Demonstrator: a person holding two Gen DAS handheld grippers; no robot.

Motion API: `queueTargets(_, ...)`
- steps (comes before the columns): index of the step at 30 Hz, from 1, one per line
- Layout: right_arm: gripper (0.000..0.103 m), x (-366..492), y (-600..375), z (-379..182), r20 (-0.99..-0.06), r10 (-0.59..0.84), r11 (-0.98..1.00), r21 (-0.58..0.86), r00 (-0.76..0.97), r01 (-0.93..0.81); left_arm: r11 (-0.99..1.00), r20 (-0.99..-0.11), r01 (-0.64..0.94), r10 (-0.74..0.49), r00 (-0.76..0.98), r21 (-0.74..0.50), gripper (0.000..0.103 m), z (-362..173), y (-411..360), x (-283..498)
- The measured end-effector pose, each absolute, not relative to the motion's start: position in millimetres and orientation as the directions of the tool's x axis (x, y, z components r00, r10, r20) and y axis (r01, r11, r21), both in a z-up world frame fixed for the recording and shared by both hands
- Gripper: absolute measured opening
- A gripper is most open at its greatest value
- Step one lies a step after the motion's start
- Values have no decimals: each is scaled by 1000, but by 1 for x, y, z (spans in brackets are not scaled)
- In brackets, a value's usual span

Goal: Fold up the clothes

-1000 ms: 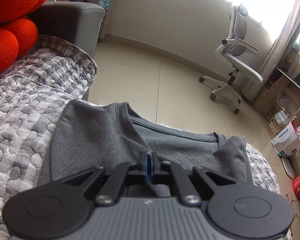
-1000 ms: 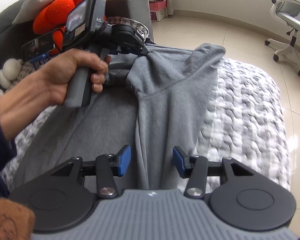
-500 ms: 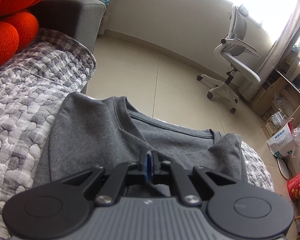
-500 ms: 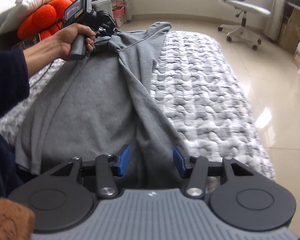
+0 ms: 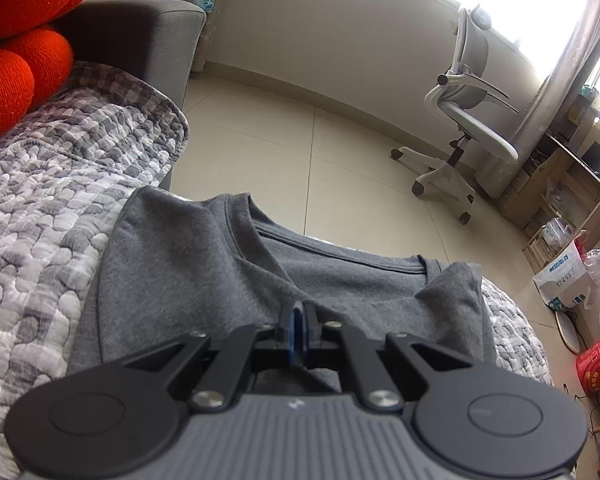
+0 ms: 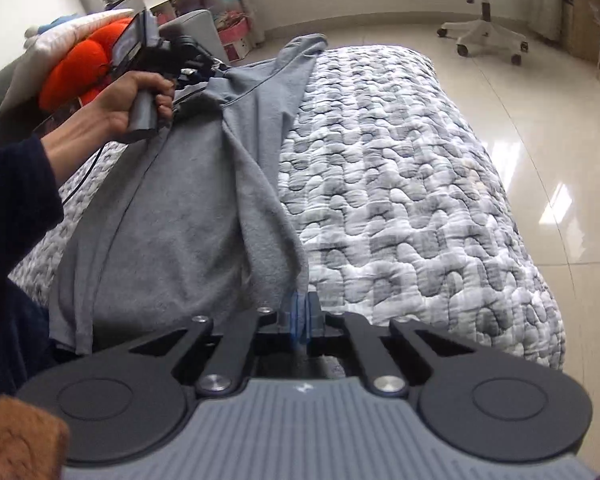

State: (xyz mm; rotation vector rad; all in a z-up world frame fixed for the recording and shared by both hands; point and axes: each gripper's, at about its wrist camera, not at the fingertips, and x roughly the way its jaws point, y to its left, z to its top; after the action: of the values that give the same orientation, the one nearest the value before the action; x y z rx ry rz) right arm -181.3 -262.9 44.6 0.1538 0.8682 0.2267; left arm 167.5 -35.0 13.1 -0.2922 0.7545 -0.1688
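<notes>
Across the grey-and-white quilted bedcover (image 6: 412, 184) a soft, limp grey cotton T-shirt (image 6: 172, 232) is stretched lengthwise. Its shoulder fabric is clamped by the left gripper (image 5: 299, 322), its hem corner by the right gripper (image 6: 300, 312). Being light and floppy, it is best held at seams and corners.

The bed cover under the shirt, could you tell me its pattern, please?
The bed cover has a grey-and-white pebbled quilt pattern, clearest in the right wrist view.

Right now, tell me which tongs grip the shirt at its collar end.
The left tongs, pinching the grey shirt just below the neckline; the right tongs clamp the opposite, hem-end corner.
</notes>
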Motion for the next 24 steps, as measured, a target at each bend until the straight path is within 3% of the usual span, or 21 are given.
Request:
queueTargets(11, 3, -199, -201, 61, -696, 394, 914, 232, 600, -332, 939, -642, 54, -274, 716, -340, 3, 14, -31, 167)
queueTargets(16, 3, -202, -178, 38, -755, 350, 916, 151, 555, -371, 939, -638, 60, -275, 719, -337, 3, 15, -31, 166)
queueTargets(24, 7, -204, -168, 29, -763, 341, 906, 111, 549, -408, 925, -621, 51, -292, 727, -376, 3, 18, -28, 168)
